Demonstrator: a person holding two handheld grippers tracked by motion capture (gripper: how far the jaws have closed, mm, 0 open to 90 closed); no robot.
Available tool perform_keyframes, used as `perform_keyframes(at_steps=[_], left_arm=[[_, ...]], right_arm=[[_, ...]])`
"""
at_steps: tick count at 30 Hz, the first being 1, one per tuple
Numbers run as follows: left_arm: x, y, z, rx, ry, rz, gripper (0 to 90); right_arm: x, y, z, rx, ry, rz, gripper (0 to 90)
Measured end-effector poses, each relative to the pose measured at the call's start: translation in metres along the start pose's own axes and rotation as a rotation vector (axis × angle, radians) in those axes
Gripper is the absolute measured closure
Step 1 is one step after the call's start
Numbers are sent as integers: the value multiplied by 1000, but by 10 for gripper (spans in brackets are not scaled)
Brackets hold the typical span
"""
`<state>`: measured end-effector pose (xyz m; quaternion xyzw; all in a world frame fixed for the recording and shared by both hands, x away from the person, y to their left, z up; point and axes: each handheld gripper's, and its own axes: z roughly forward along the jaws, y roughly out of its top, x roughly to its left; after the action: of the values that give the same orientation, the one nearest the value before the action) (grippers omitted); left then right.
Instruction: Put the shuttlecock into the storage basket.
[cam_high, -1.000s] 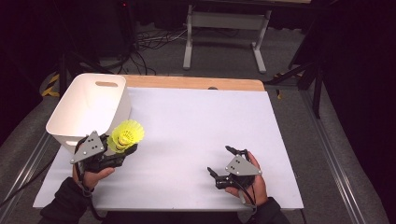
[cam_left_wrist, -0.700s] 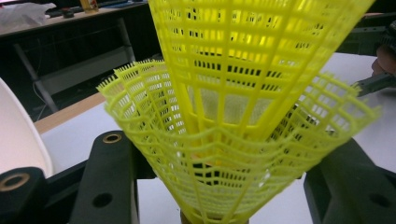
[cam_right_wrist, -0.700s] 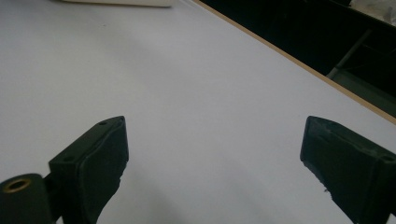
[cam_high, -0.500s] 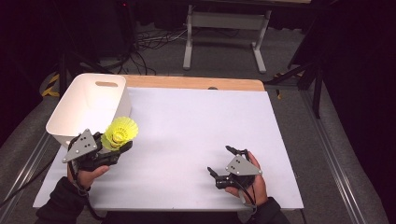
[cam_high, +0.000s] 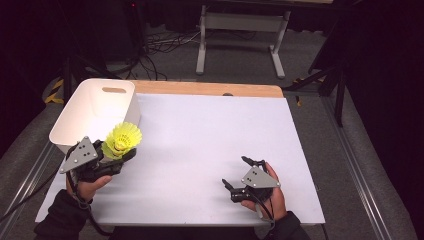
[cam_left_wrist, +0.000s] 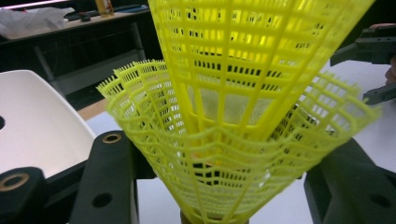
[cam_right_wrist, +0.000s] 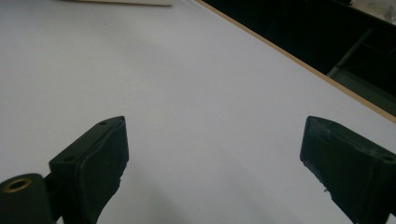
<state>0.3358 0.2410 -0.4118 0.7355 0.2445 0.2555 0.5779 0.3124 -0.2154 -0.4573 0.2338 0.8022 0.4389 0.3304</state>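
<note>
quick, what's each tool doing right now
left tool: closed on the yellow shuttlecock, beside the white bin.
right tool: open, holding nothing, over the white table.

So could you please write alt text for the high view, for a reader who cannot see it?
The left hand-held gripper holds yellow shuttlecocks beside a white bin at the left edge of a white table. The right hand-held gripper rests open on the table, holding nothing.

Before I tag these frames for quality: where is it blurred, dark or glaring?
High view: sharp, evenly lit white table, black surroundings. Left gripper view: the yellow shuttlecocks sit so close they look soft. Right gripper view: near jaws slightly blurred, no glare on the table.
</note>
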Motion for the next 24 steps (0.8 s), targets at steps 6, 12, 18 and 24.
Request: perform_keyframes(at_steps=[6,12,18,24], left_arm=[[5,0,-4,-5,19,-4,467],[6,1,-7,-17,31,-13,470],[8,2,-10,-21,40,-18,471],[11,2,-13,-30,48,-24,472]], right_arm=[[0,0,0,-3,1,3,87],[0,0,0,-2,0,5,87],[0,0,0,-2,2,5,87],[-1,0,0,-2,2,8,87]])
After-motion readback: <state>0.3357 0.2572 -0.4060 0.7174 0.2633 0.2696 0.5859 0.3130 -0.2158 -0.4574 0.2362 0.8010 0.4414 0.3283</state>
